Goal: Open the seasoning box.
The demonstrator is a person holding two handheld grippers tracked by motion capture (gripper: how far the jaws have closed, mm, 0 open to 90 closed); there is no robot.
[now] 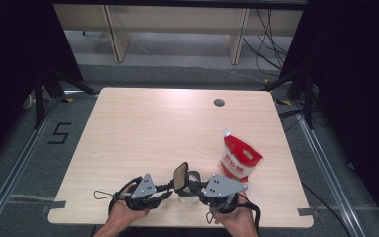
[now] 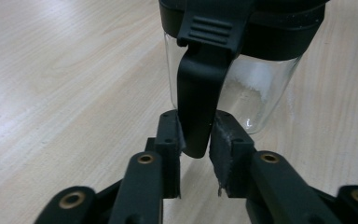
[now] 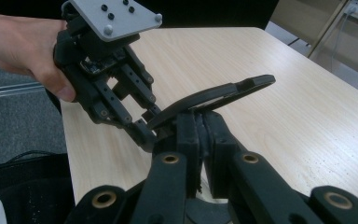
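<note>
Here the left claw is pinching the glass jar's hanging black handle tab, directly ahead; the right claw is clamping the raised lid.

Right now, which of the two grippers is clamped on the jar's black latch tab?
The left gripper: its pads sit either side of the latch tab hanging down the glass jar. The right gripper is shut at the raised lid instead.

Lab recording bay: bare wooden desk between black curtains, taped floor with a marked "5", floor rails, loose cables.
</note>
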